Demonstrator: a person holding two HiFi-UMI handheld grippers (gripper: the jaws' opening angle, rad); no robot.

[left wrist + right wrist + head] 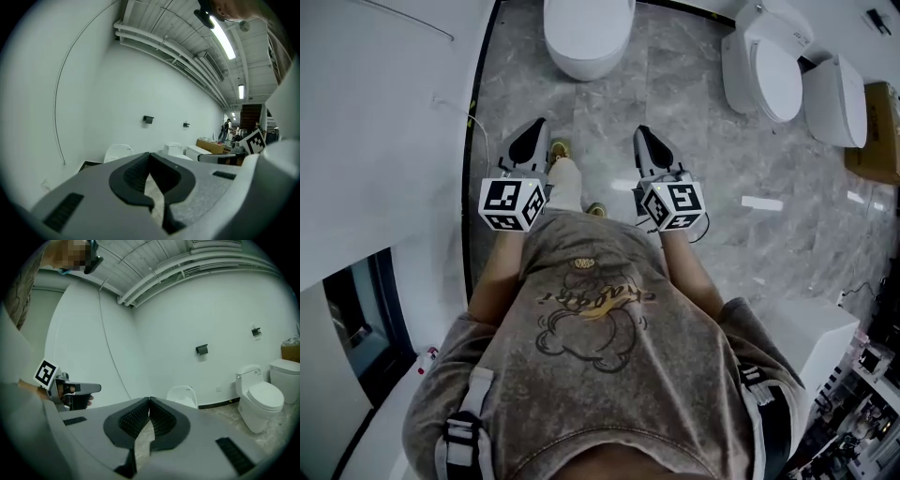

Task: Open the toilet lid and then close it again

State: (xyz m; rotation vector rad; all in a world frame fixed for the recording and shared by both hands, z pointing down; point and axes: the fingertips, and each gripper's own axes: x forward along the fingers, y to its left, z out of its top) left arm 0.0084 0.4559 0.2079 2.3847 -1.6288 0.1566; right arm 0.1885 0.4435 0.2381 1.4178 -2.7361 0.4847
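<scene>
Straight ahead on the floor (609, 112), the toilet (586, 37) stands against the wall, lid apparently down, well apart from both tools. Left tool (535, 125) and right tool (643, 131) point toward it side by side, both clenched with nothing between their jaws.

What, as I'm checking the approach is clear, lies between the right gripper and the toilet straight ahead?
Only bare grey floor: in the head view nothing stands between the right gripper, jaws shut, and the toilet.
</scene>
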